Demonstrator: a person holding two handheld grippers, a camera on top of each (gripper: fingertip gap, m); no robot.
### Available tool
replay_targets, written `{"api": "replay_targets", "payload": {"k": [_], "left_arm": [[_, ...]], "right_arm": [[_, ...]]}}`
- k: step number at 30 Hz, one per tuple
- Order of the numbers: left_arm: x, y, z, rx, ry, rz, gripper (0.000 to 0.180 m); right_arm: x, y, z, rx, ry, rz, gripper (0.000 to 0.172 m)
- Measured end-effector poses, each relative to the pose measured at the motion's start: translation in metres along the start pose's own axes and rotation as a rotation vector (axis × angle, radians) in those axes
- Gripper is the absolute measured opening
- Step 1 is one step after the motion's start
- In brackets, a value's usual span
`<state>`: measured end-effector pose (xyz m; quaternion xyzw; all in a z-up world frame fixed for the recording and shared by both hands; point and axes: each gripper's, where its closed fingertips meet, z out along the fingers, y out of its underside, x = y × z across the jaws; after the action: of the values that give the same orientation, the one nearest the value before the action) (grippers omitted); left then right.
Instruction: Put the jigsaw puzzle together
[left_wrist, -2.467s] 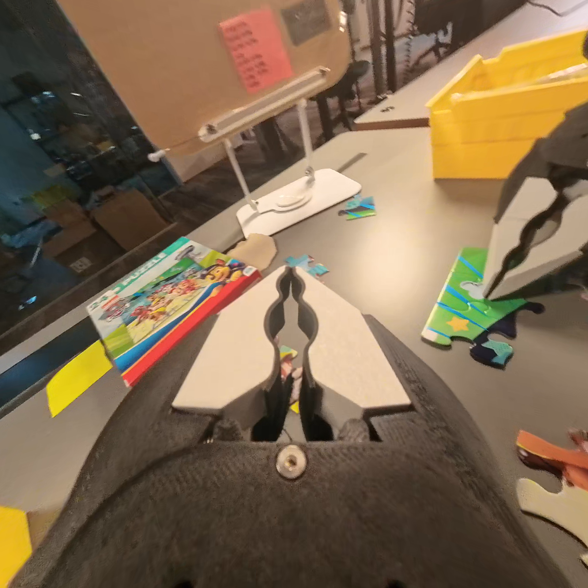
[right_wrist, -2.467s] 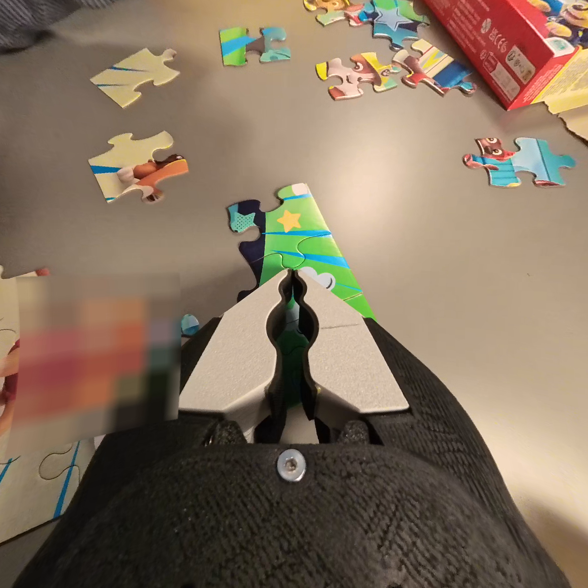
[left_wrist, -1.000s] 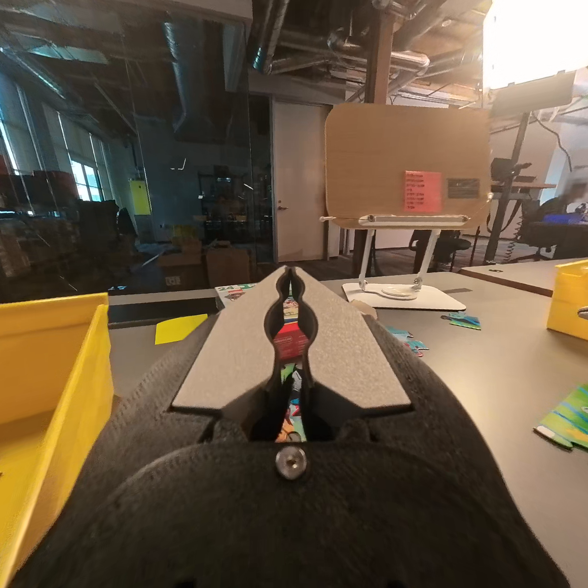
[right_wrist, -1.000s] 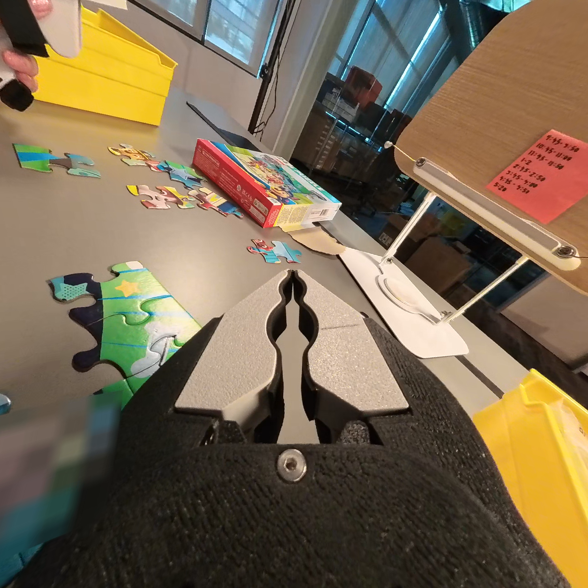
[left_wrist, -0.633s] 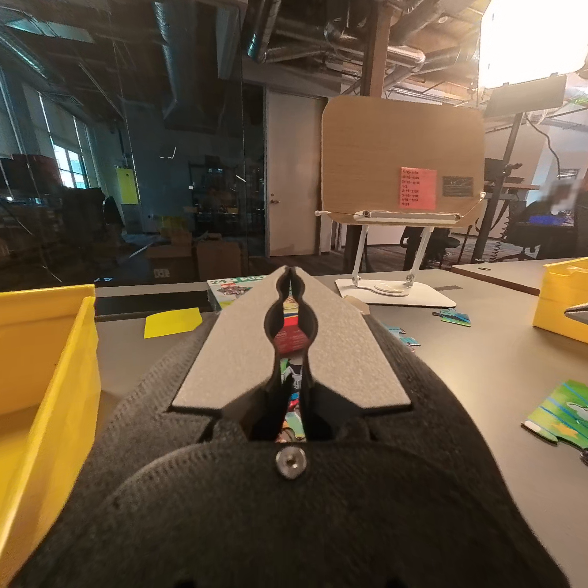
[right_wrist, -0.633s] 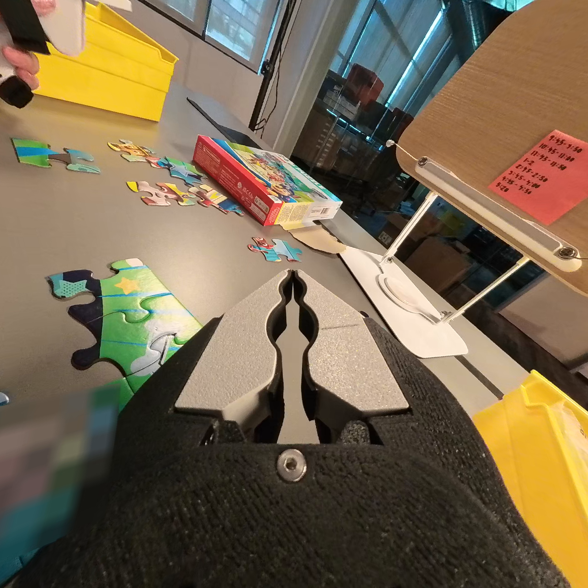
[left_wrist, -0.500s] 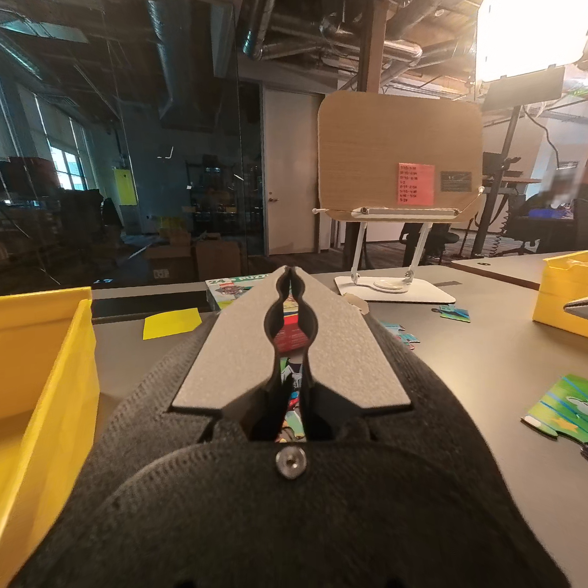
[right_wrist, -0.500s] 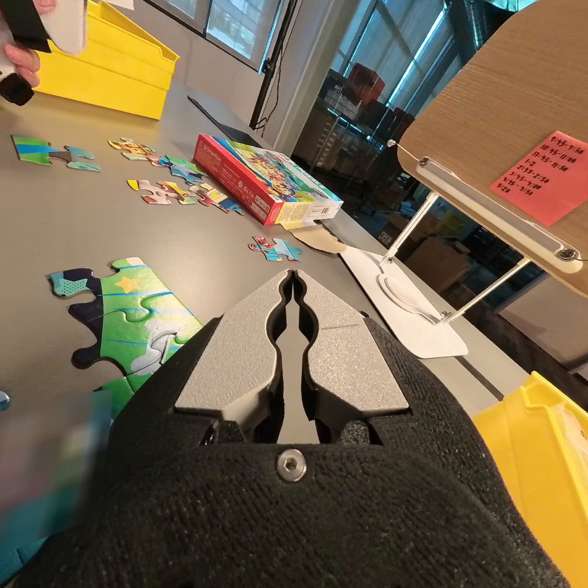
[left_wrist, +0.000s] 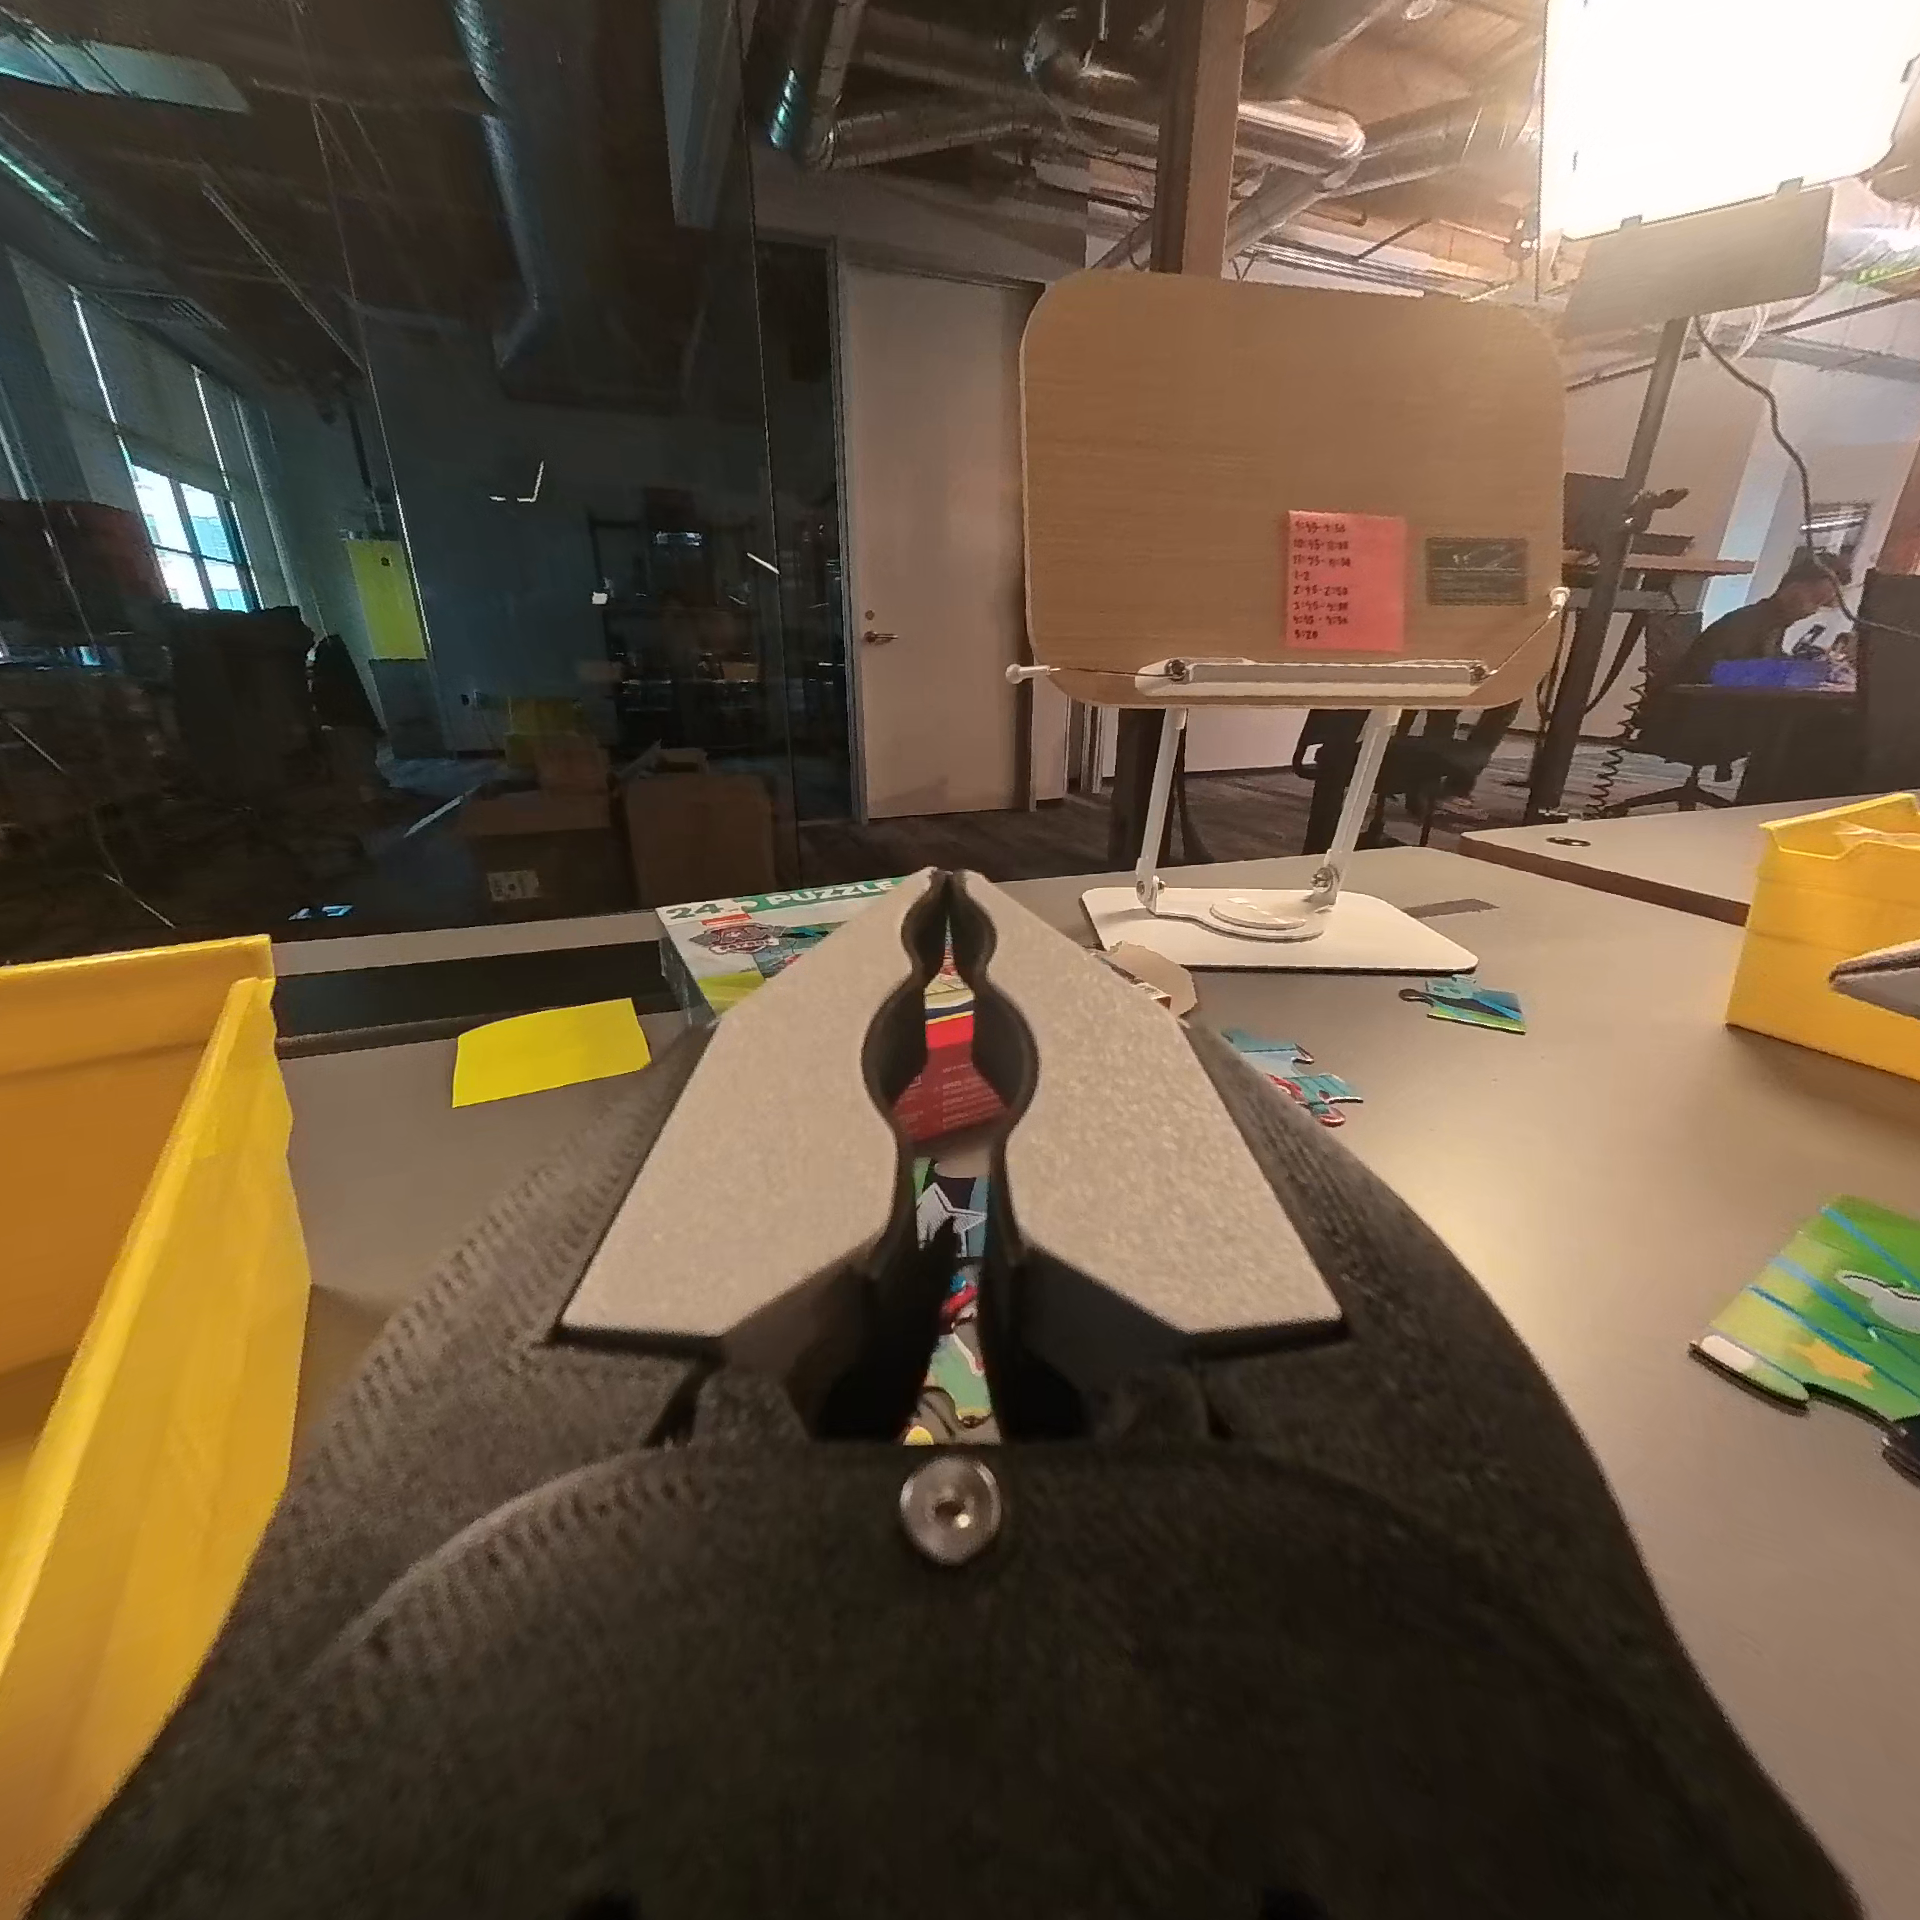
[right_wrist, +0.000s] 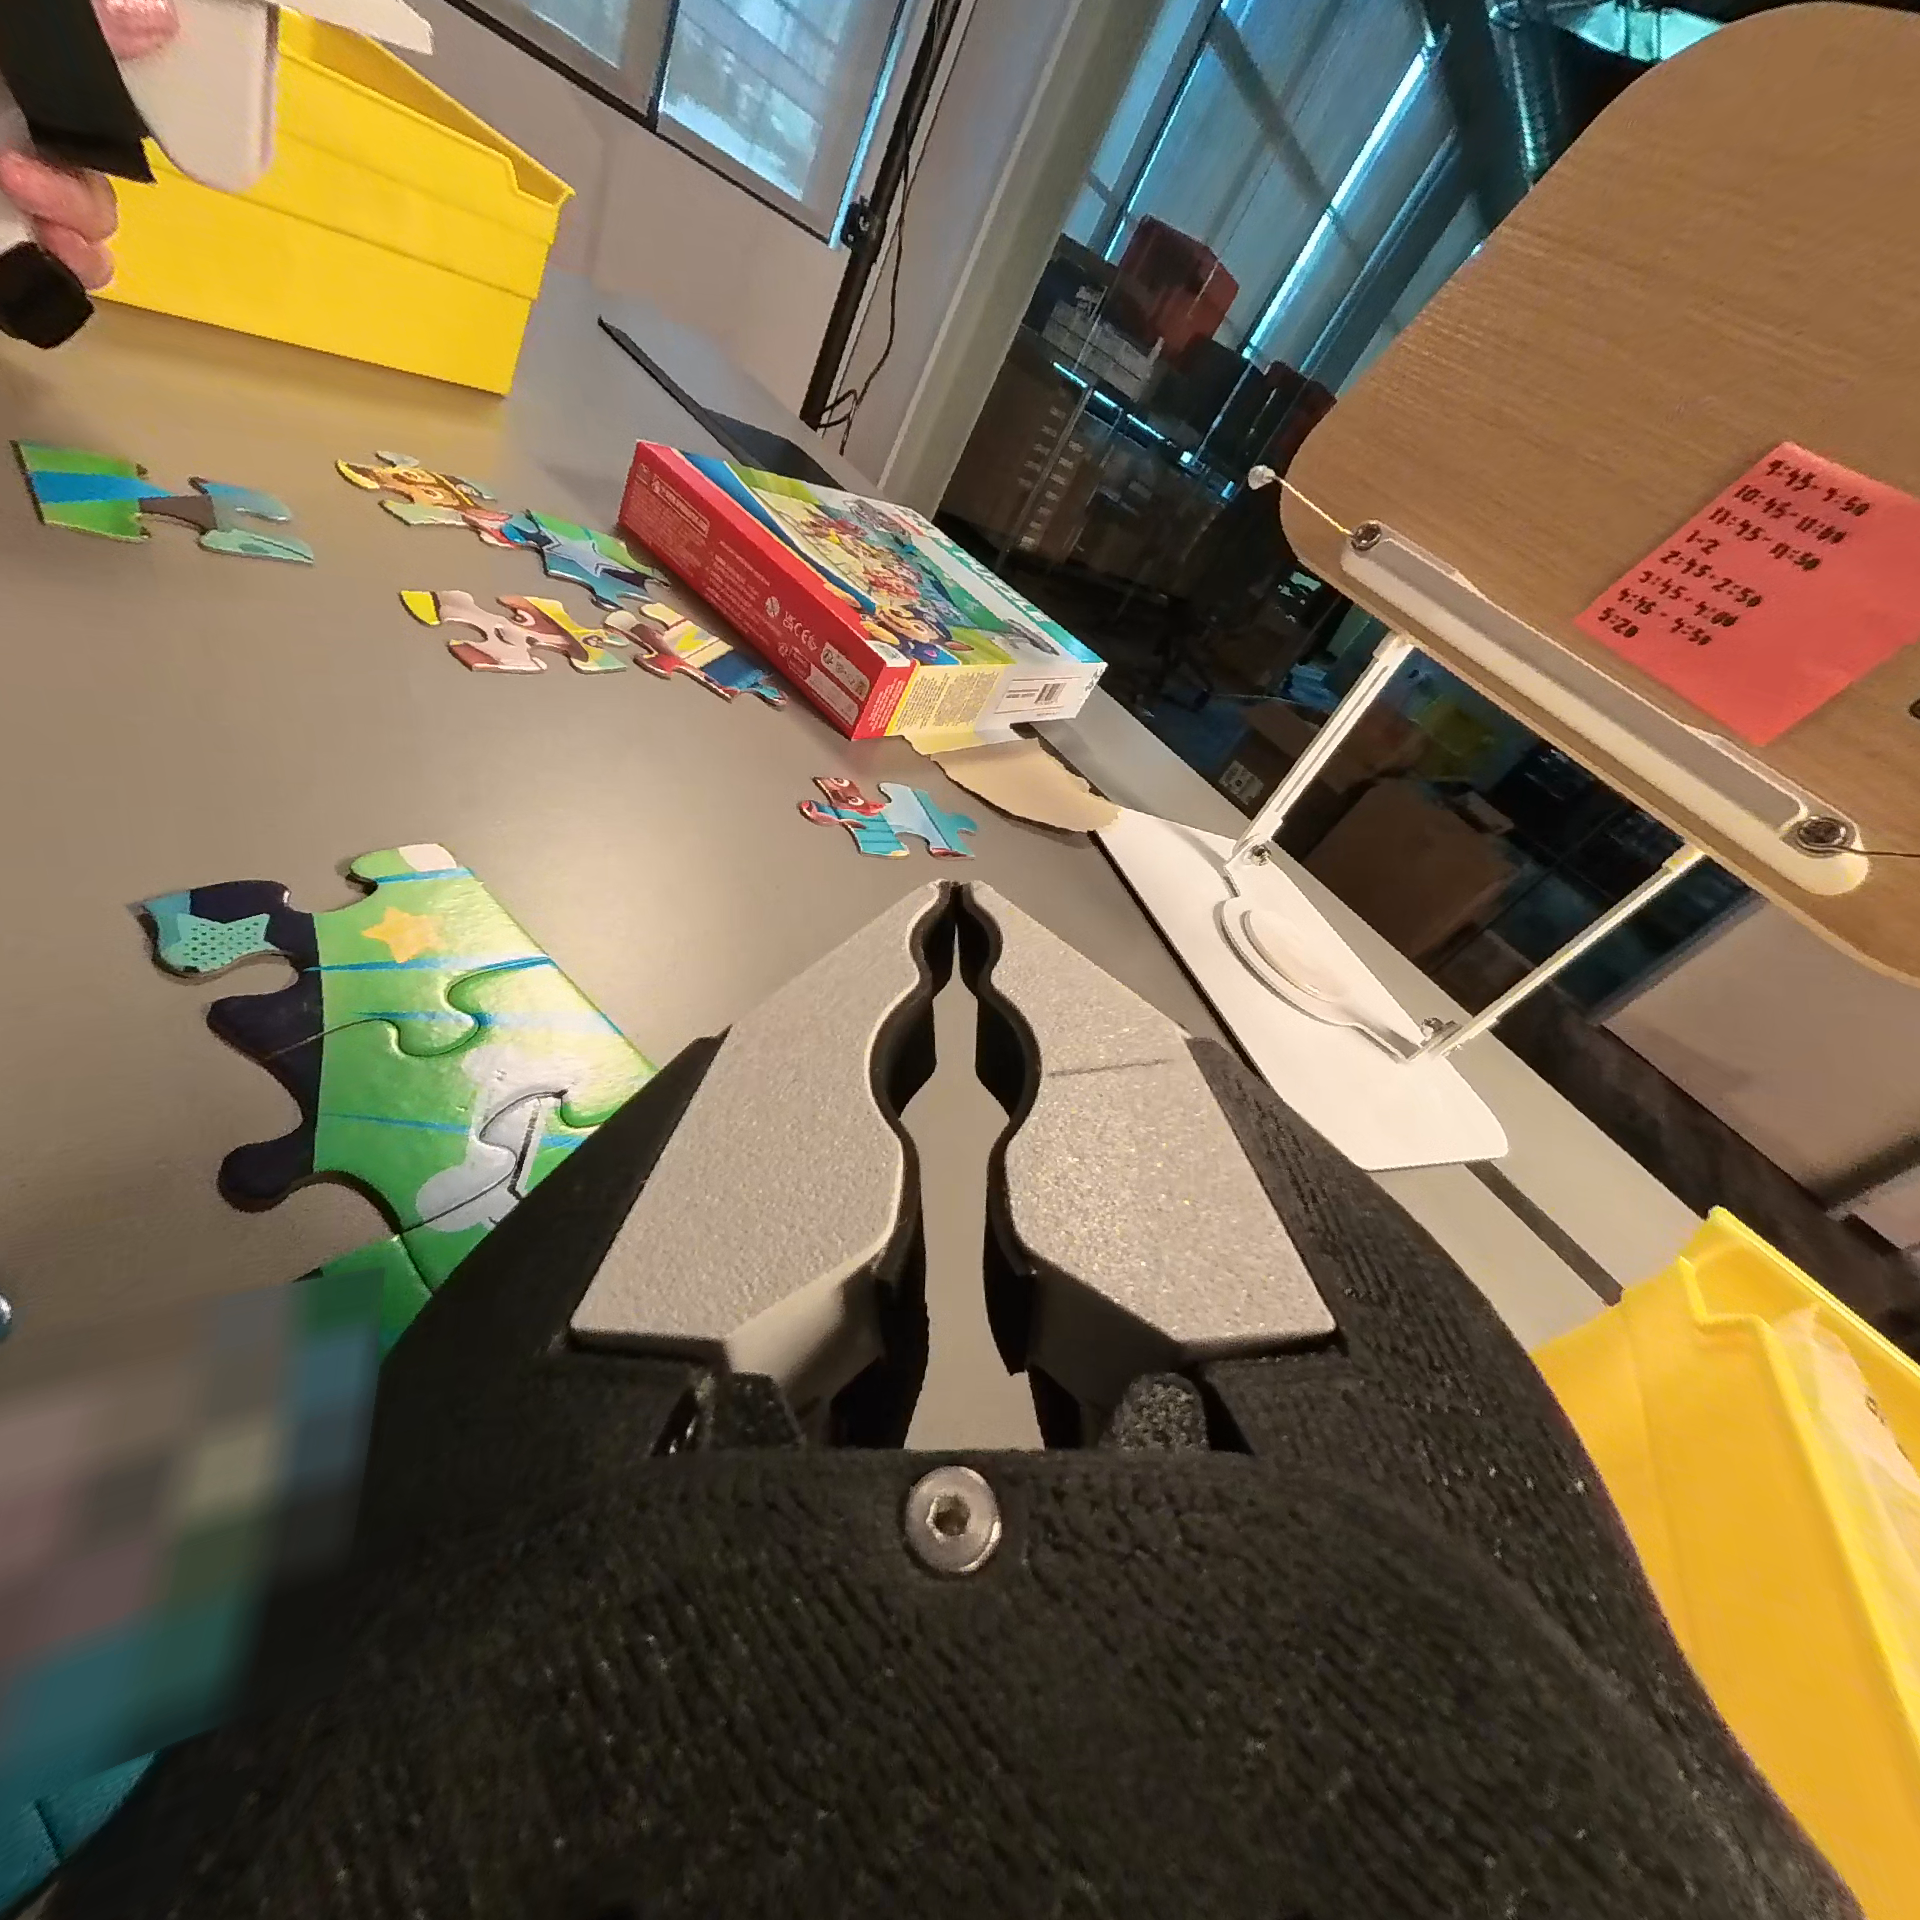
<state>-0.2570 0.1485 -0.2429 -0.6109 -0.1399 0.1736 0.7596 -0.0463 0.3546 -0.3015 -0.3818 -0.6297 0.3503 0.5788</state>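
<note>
Both views lifted off the puzzle pieces (right_wrist: 416, 1039), left gripper (left_wrist: 948, 881) and right gripper (right_wrist: 954, 891) closed, empty

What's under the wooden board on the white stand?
Under the wooden board, two thin legs meet the white base plate on the grey table. A torn cardboard flap lies at the plate's near corner. What lies beneath the plate is covered.
</note>
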Motion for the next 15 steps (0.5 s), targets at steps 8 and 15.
{"api": "replay_targets", "payload": {"k": [8,15], "left_arm": [[0.001,0.001,0.001,-0.006,0.012,-0.012,0.0],[0.011,0.011,0.005,-0.132,0.106,0.023,0.0]], "right_arm": [[-0.001,0.001,0.0,-0.003,-0.004,-0.005,0.0],[-0.001,0.002,0.001,-0.006,-0.006,-0.005,0.0]]}}
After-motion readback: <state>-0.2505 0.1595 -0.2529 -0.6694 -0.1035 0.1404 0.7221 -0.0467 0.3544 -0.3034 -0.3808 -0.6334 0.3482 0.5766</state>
